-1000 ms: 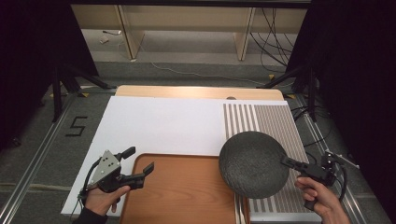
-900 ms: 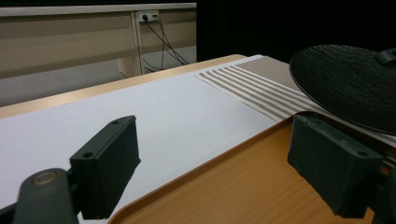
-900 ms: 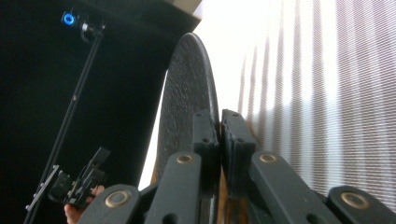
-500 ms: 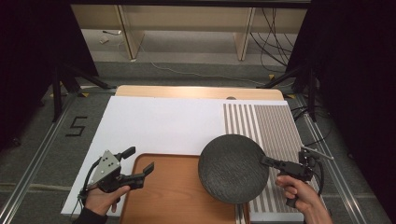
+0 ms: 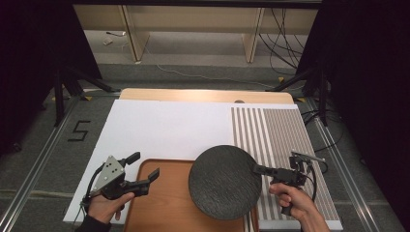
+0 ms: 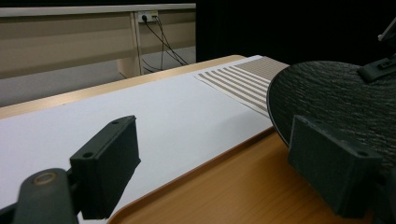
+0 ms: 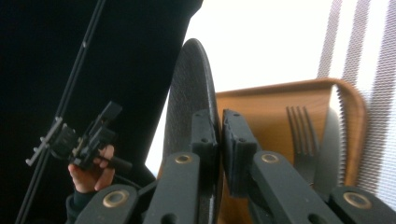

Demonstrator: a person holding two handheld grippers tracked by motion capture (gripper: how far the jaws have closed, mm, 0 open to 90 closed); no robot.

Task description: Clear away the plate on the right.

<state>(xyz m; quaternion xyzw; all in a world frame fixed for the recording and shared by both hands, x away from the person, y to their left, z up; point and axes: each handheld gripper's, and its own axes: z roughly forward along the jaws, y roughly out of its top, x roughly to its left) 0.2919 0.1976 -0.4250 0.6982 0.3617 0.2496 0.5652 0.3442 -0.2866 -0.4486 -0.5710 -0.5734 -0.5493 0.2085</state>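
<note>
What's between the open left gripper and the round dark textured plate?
In the high view, bare wooden tray separates left gripper from plate.

Round, flat, dark grey plate with a rough, slate-like ripple texture [image 5: 225,182], shown from above, unbroken, with nothing lying on it. Its right rim sits pinched between the two black jaws of the right gripper [image 5: 255,167], which point left from the hand, so the disc extends leftward from the jaw tips. In the right gripper view the plate [image 7: 187,112] appears edge-on, a thin dark disc rising straight ahead of the closed pads. In the left gripper view its textured face [image 6: 336,102] lies to the right, just beyond the right-hand jaw of the left gripper [image 5: 144,167] and apart from it.
</note>
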